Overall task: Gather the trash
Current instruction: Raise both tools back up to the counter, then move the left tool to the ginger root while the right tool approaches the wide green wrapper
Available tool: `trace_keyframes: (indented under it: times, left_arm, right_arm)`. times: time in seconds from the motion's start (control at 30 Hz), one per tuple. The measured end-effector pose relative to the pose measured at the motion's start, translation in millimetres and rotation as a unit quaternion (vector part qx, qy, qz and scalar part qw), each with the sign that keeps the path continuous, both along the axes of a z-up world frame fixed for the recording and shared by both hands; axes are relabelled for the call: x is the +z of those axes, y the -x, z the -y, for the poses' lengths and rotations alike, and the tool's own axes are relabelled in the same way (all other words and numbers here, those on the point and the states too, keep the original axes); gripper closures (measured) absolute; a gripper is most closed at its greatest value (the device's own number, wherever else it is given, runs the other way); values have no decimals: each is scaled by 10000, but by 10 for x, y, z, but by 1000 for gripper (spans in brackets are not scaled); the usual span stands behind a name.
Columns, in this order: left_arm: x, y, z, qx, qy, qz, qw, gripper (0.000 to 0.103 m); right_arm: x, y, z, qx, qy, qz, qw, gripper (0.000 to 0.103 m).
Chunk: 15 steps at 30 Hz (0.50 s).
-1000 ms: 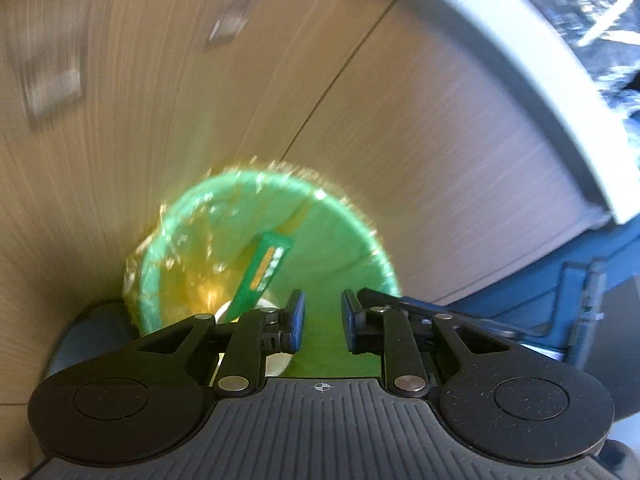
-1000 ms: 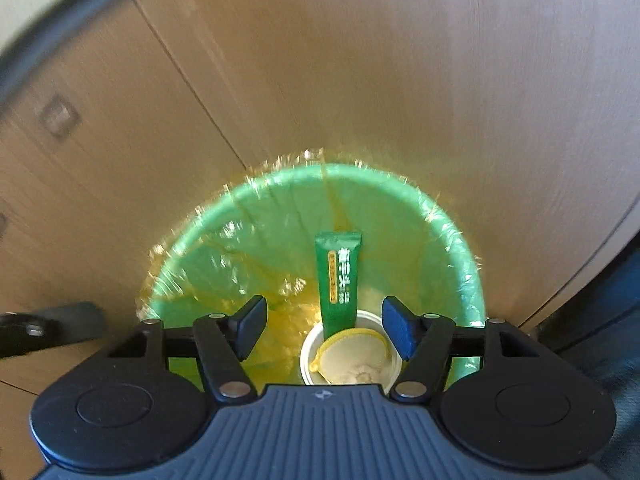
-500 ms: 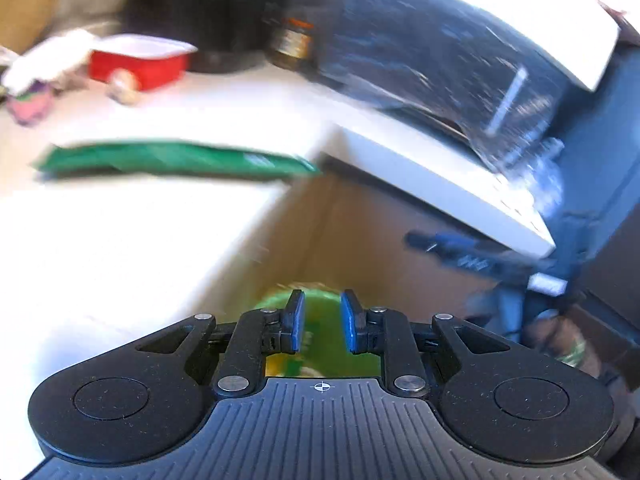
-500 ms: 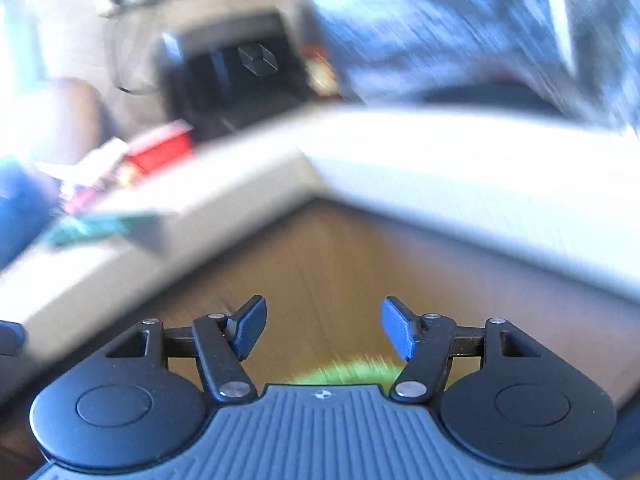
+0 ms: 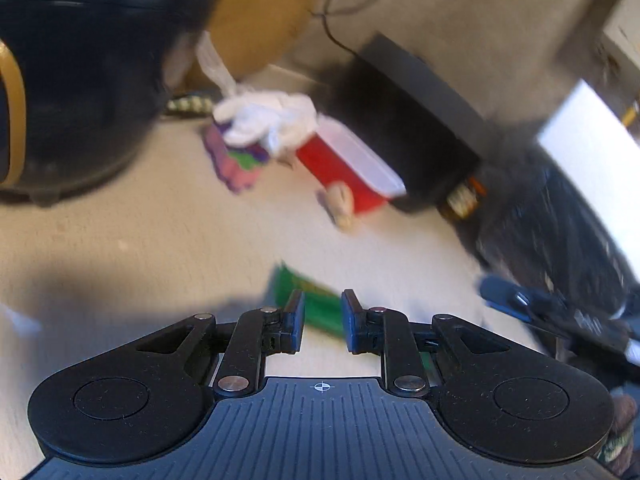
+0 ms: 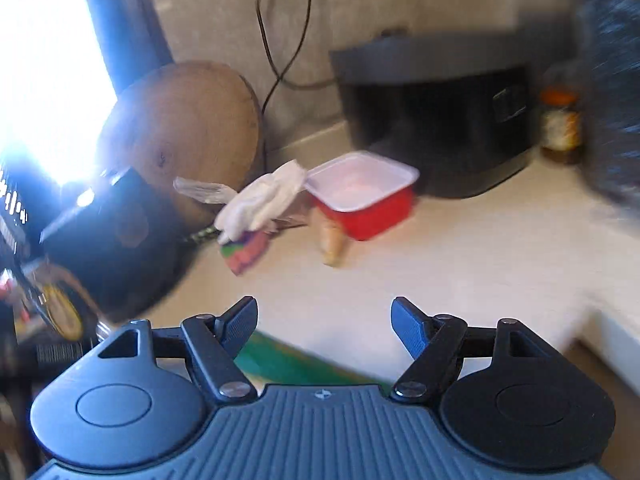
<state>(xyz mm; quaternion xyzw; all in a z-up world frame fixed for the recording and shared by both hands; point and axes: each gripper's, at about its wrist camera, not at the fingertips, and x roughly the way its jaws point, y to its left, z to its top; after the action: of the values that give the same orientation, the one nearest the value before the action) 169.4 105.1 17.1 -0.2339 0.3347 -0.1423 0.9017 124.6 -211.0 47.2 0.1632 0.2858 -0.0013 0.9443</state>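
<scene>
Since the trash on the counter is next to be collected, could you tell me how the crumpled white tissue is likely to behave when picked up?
The white tissue looks crumpled and thin, so it is probably very light and floppy and should squash between the fingers. It rests partly on a colourful wrapper beside the red tub, so lifting it may drag that wrapper along.

A pale beige countertop [image 6: 460,240] meets a grey-beige wall [image 6: 360,0]. Left of the round wooden board [image 6: 180,120] leaning on that wall, bright window light [image 6: 44,60] glares.

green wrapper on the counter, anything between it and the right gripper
Nothing visible. The green wrapper lies flat on bare counter just under the right gripper, whose empty jaws are opening.
</scene>
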Motion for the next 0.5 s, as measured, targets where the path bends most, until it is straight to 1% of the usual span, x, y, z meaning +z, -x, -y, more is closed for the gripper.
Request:
trace_keyframes:
  times: [0.1, 0.13, 0.17, 0.2, 0.23, 0.3, 0.33, 0.37, 0.4, 0.43, 0.5]
  left_arm:
    - [108, -129, -74, 270, -177, 101, 9994, 80]
    - [139, -124, -110, 331, -172, 221, 9991, 80]
    - [139, -96, -134, 425, -184, 410, 9981, 80]
    - [141, -62, -150, 519, -284, 534, 9968, 80]
    - [137, -64, -148, 554, -410, 520, 9963, 80]
    - [98, -91, -159, 557, -311, 502, 9967, 80]
    - [82, -84, -160, 547, -262, 505, 9969, 80]
    - [64, -76, -139, 517, -246, 519, 9970, 80]
    - [48, -65, -122, 475, -247, 553, 9970, 80]
    - [34, -51, -93, 420, -254, 593, 9970, 80]
    - [10, -19, -40, 283, -270, 596, 9975, 80]
  right_arm:
    - [-33, -719, -62, -125, -462, -646, 9968, 29]
    - [-69, -940, -63, -203, -531, -796, 9952, 29]
    - [-129, -1116, -82, -290, -476, -911, 9943, 29]
    - [-172, -1288, -114, -390, -304, -1004, 9937, 30]
    - [-212, -1433, -161, -475, -51, -1043, 9934, 31]
    - [-317, -1601, -300, -630, 429, -1075, 9913, 37]
    - [-369, -1705, -318, -670, 580, -1134, 9896, 40]
    - [-425, -1782, -309, -717, 618, -1235, 9878, 47]
    - [-478, -1844, -264, -744, 565, -1366, 9862, 60]
    - [-521, -1871, -247, -752, 514, -1475, 9849, 70]
    - [-522, -1828, -237, -701, 474, -1487, 9853, 71]
